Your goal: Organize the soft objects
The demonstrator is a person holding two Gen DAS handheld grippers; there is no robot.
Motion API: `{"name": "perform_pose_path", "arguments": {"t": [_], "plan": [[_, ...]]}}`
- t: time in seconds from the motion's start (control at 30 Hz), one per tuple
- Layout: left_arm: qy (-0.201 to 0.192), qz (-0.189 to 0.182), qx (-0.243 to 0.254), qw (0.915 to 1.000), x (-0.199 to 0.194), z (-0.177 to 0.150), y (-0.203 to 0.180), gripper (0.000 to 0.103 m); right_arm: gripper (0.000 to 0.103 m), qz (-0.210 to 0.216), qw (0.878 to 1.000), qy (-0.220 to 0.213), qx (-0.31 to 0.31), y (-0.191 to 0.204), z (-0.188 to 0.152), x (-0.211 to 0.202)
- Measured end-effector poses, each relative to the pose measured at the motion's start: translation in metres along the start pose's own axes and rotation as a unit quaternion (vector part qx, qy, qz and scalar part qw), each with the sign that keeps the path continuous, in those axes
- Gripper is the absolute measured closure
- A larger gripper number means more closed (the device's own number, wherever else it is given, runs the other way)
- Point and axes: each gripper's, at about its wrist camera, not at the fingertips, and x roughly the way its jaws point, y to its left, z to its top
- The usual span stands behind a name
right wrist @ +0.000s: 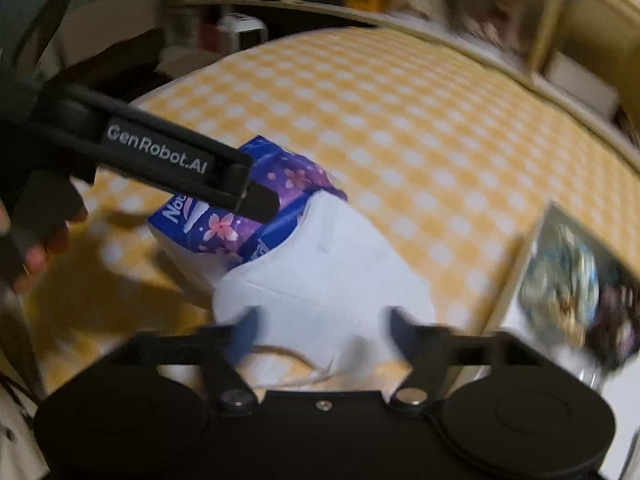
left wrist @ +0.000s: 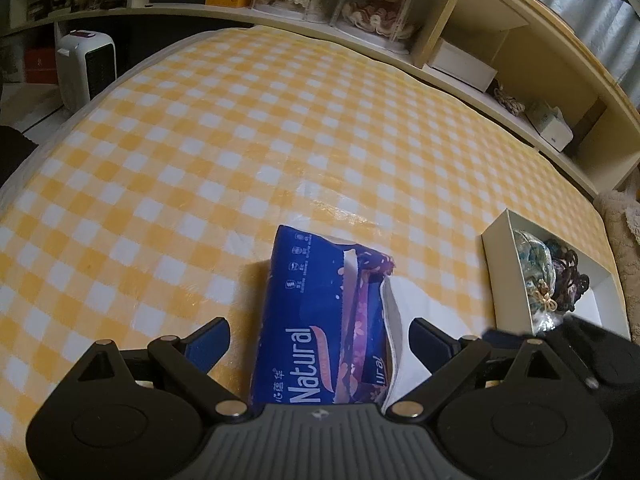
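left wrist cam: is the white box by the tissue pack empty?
No: the white box beside the tissue pack holds a patterned pouch and dark hair ties.

Left claw [left wrist: 320,336] jaws spread wide, angled down; right claw [right wrist: 322,328] likewise spread, gripping nothing.

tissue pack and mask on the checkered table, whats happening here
A person works two handheld tools over a blue tissue pack and a white face mask lying against it. The left tool straddles the pack, open. The right tool is open around the mask, not gripping. A white box with trinkets sits to the right.
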Motion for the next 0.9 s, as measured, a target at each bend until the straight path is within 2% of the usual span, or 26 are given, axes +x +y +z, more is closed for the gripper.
{"name": "perform_pose_path", "arguments": {"t": [0.07, 0.17, 0.23, 0.33, 0.4, 0.5, 0.57, 0.63, 0.77, 0.9], "plan": [[-0.001, 0.001, 0.001, 1.0, 0.002, 0.0, -0.001, 0.007, 0.021, -0.009, 0.999, 0.003, -0.05, 0.002, 0.003, 0.011], [0.0, 0.0, 0.002, 1.0, 0.003, 0.001, -0.001, 0.007, 0.021, 0.003, 0.997, 0.027, -0.073, -0.006, 0.007, 0.03], [0.003, 0.0, 0.004, 1.0, 0.005, 0.001, -0.001, 0.007, 0.022, 0.027, 0.997, 0.033, -0.06, -0.015, 0.009, 0.036], [0.007, 0.002, 0.008, 0.9999, 0.008, 0.002, -0.001, 0.007, 0.031, 0.068, 0.996, 0.051, -0.018, -0.025, 0.009, 0.041], [0.01, 0.005, 0.014, 0.9998, 0.011, 0.002, -0.002, 0.007, 0.034, 0.075, 0.996, 0.052, -0.01, -0.028, 0.007, 0.04], [0.013, 0.009, 0.031, 0.9994, 0.013, 0.001, -0.005, 0.007, 0.056, 0.084, 0.995, 0.054, -0.004, -0.026, 0.006, 0.036], [0.013, 0.012, 0.042, 0.999, 0.014, 0.0, -0.007, 0.007, 0.085, 0.086, 0.995, 0.054, -0.001, -0.026, 0.005, 0.034], [0.011, 0.013, 0.047, 0.9987, 0.013, -0.001, -0.011, 0.007, 0.096, 0.09, 0.994, 0.054, 0.011, -0.027, 0.002, 0.032], [0.005, 0.014, 0.055, 0.9984, 0.01, 0.0, -0.012, 0.007, 0.102, 0.089, 0.995, 0.05, 0.023, -0.029, -0.001, 0.023], [-0.001, 0.014, 0.05, 0.9987, 0.007, 0.002, -0.009, 0.007, 0.103, 0.088, 0.995, 0.034, 0.027, -0.035, 0.0, 0.007]]}}
